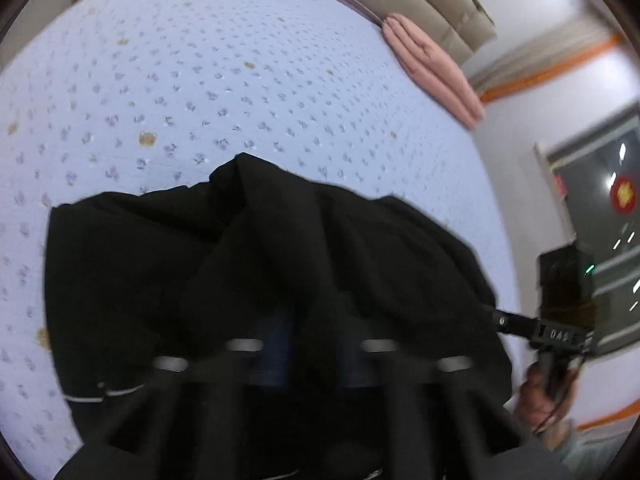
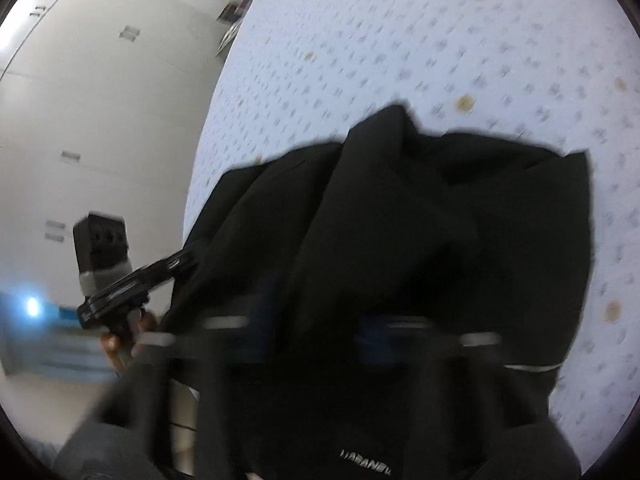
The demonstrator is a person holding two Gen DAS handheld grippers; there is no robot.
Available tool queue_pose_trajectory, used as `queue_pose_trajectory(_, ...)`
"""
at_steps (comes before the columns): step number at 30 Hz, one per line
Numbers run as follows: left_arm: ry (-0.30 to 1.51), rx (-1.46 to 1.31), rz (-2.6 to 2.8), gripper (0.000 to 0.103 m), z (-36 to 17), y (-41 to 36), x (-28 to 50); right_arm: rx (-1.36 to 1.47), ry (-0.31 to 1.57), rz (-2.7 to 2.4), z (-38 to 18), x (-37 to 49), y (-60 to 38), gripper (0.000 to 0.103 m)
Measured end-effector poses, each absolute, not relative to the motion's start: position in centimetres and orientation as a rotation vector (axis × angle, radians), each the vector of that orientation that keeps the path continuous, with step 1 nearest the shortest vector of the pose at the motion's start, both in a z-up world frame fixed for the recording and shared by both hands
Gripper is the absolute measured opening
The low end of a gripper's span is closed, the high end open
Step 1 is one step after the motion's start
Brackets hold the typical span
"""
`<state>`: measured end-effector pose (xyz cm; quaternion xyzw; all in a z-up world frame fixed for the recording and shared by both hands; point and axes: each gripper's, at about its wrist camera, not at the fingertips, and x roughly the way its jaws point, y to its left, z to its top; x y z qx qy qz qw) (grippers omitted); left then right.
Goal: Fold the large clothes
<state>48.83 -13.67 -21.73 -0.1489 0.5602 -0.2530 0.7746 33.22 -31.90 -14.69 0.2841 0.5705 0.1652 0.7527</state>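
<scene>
Black garment [image 1: 280, 264] bunched up over the floral bed [image 1: 200, 80], left gripper [image 1: 308, 356] and right gripper [image 2: 320, 328] both clamped on its fabric, pink cloth [image 1: 432, 68] folded by the headboard

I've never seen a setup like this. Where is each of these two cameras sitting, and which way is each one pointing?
Left wrist view: sits on the left gripper, looking forward over a black garment onto a floral bedsheet; the right gripper and the person's hand show at right.
Right wrist view: sits on the right gripper, facing the same garment and sheet; the left gripper and white cupboards show at left.
Shared: the garment, the sheet, and each other's gripper.
</scene>
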Motion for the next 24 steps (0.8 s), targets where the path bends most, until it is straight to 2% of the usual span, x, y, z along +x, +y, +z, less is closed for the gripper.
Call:
queue_pose_trajectory(5, 1.163, -0.124, -0.535, 0.011, -20.2, -13.5, 42.1, 0.425, 1.265, 0.408, -13.6, 28.2, -28.6, 0.014)
queue_pose_trajectory(8, 1.238, -0.057, -0.492, 0.010, -23.6, -13.9, 39.9, 0.222, 1.338, 0.348, -16.8, 26.3, -25.6, 0.014)
queue_pose_trajectory(11, 1.237, 0.004, -0.444, 0.012, -27.7, -15.4, 39.6, 0.030, 1.358, 0.279, -20.8, 25.7, -22.9, 0.015)
queue_pose_trajectory(15, 1.219, -0.024, -0.411, 0.013, -28.2, -15.5, 39.8, 0.062, 1.357, 0.245, -21.6, 26.1, -23.0, 0.017)
queue_pose_trajectory(17, 1.215, -0.024, -0.407, 0.016, -27.0, -15.1, 39.3, 0.077, 1.365, 0.245, -20.8, 25.6, -23.6, 0.024)
queue_pose_trajectory(19, 1.223, -0.022, -0.396, 0.026, -25.7, -14.5, 39.0, 0.079, 1.367, 0.238, -19.4, 24.7, -24.7, 0.035)
queue_pose_trajectory(20, 1.212, -0.012, -0.384, 0.034, -24.7, -14.2, 38.7, 0.079, 1.362, 0.232, -18.6, 24.2, -25.2, 0.047)
queue_pose_trajectory(21, 1.186, 0.012, -0.362, 0.046, -23.4, -13.9, 38.4, 0.083, 1.351, 0.228, -17.7, 23.6, -25.6, 0.056)
queue_pose_trajectory(24, 1.110, 0.053, -0.338, 0.051, -20.0, -13.7, 37.5, 0.093, 1.276, 0.200, -13.8, 22.6, -27.2, 0.062)
